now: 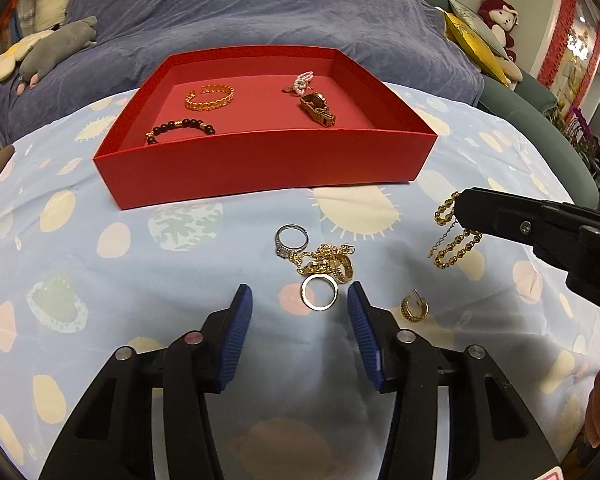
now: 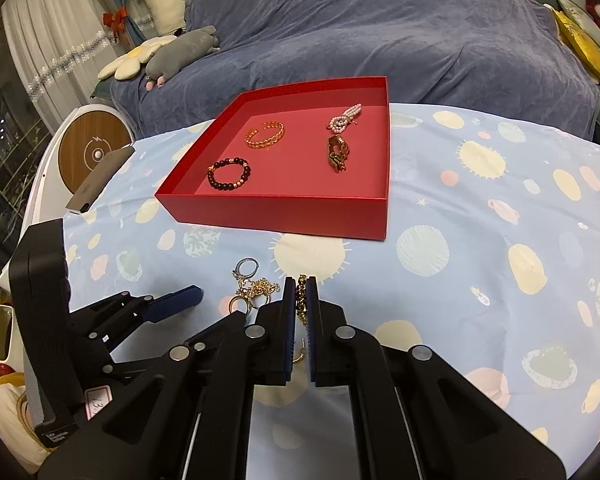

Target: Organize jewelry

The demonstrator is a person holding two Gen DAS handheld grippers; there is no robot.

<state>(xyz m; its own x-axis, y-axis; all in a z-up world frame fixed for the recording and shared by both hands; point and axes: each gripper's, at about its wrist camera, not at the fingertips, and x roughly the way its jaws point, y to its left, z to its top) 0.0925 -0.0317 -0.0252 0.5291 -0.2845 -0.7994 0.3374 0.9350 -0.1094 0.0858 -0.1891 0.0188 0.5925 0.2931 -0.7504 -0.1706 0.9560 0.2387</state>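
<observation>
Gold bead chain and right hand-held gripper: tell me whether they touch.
Touching. The right wrist view shows the gold bead chain pinched between the right hand-held gripper's closed fingers; the left wrist view shows it dangling from the tip.

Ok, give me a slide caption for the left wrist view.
Open left claw hovers over loose rings while the right claw lifts a gold bead bracelet toward the red tray.

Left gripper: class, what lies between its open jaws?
A plain gold ring lies on the tablecloth between the left gripper jaws, in the left wrist view.
</observation>
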